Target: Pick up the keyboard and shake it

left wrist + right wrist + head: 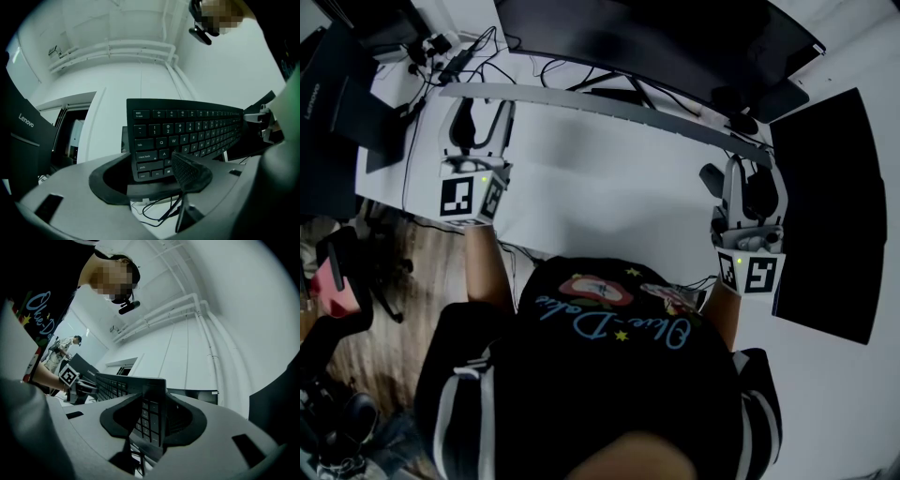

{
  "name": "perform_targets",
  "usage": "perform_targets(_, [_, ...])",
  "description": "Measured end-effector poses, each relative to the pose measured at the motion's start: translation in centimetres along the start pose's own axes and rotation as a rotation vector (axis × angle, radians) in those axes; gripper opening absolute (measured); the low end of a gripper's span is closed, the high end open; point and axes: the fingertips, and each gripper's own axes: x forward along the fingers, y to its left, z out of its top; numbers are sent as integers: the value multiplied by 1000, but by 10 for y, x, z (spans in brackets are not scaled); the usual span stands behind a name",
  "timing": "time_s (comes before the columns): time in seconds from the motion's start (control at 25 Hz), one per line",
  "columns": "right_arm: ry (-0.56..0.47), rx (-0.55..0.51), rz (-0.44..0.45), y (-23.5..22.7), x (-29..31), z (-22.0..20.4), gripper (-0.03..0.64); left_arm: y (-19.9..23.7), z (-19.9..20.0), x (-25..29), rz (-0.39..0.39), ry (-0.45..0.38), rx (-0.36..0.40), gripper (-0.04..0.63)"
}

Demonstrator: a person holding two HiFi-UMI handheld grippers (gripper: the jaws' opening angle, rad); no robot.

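Note:
A black keyboard is lifted off the white desk (609, 211) and held between both grippers. In the head view only its grey underside (609, 108) shows, as a long band across the desk. My left gripper (478, 101) is shut on its left end. In the left gripper view the keys (187, 129) face the camera, and the left gripper (150, 176) has a ribbed pad (190, 171) pressed near the bottom key row. My right gripper (750, 159) is shut on the right end. There the keyboard (117, 385) runs edge-on between the jaws of the right gripper (152, 420).
A large dark monitor (656, 37) stands behind the keyboard. A black mat (825, 216) lies at the desk's right side and a Lenovo laptop (337, 103) at the far left. Cables (469, 56) tangle at the back left. The desk's front edge is against my body.

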Motion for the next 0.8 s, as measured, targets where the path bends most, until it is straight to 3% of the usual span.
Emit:
perform_targets(0.48, [-3,11,13,2,-1,-1,143,3,7,0,20,-40,31,248])
perform_targets(0.8, [10,20,13,2,1,-4,143,4,0,-2,40,39,14,247])
